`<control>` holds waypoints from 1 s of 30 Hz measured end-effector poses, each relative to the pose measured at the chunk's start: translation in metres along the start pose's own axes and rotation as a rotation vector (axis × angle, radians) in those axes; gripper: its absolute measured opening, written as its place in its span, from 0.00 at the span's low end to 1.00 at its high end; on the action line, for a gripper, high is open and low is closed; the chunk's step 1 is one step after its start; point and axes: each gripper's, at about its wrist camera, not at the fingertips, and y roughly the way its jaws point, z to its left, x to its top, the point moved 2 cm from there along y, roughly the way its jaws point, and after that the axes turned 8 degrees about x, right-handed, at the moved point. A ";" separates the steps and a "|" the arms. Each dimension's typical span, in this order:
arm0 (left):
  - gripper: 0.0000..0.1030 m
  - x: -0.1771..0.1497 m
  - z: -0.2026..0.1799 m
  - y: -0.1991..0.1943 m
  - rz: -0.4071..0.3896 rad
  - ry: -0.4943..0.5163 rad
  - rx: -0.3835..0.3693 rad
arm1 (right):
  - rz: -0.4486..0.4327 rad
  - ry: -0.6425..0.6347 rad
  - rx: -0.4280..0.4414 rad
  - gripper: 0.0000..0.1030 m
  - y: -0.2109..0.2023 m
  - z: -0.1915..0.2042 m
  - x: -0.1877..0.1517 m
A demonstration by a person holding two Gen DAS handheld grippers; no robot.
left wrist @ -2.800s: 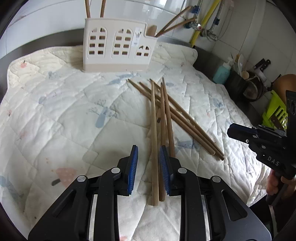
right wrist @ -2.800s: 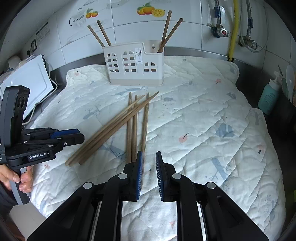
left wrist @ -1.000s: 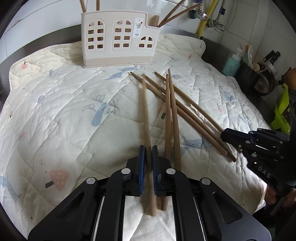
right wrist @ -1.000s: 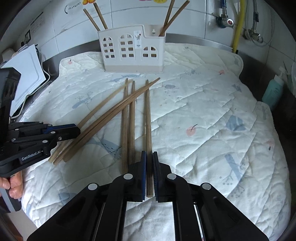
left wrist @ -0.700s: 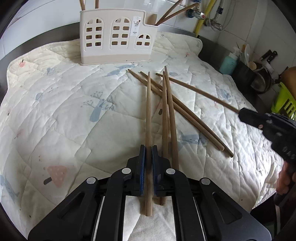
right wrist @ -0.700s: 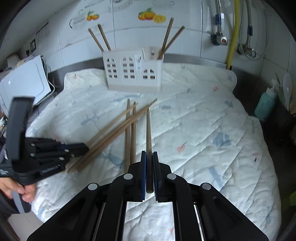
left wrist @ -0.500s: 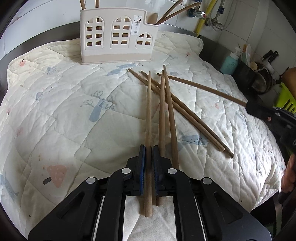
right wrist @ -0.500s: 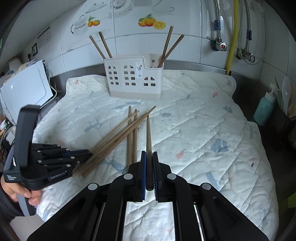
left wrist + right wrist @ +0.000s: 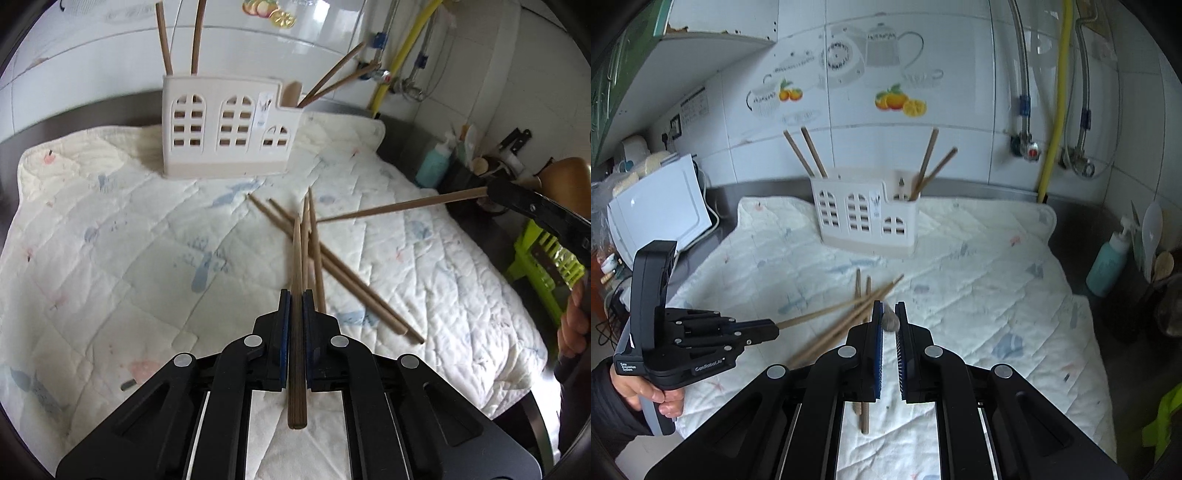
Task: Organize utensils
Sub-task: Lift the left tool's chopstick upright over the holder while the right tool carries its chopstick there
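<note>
- One chopstick (image 9: 296, 295) is pinched between the blue pads of the left gripper (image 9: 296, 306), and a second chopstick (image 9: 402, 206) is pinched by the right gripper (image 9: 889, 321); both have been lifted clear of the quilted cloth (image 9: 110, 229), where a second ago they were clamped but low against it.
- In the left wrist view the left-held chopstick runs straight forward along the fingers, its butt end sticking out behind the pads and its tip pointing toward the caddy (image 9: 225, 136).
- In the right wrist view the right-held chopstick is seen end-on, as a blurred round end between the closed pads.
- In the left wrist view that right-held stick is seen reaching in from the right edge, raised over the cloth with its free tip above the pile.
- The loose chopsticks (image 9: 332, 266) are left lying crossed on the cloth, below and just ahead of the left gripper's tips.
- The caddy is seen upright at the far side of the cloth, well apart from both grippers, with two sticks in its left end and two in its right compartment.
- The caddy appears lower in both views than before, and more of the tiled wall (image 9: 923, 55) is shown.
</note>
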 end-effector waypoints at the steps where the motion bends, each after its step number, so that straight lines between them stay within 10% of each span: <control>1: 0.05 0.002 0.001 -0.002 -0.006 -0.001 0.002 | -0.008 -0.002 0.002 0.06 -0.002 0.000 0.004; 11: 0.05 0.013 0.005 -0.021 -0.052 0.027 0.012 | -0.043 -0.041 0.009 0.06 -0.013 0.005 0.028; 30: 0.05 0.140 0.011 -0.084 -0.271 0.077 0.056 | -0.068 -0.087 0.035 0.06 0.003 -0.013 0.151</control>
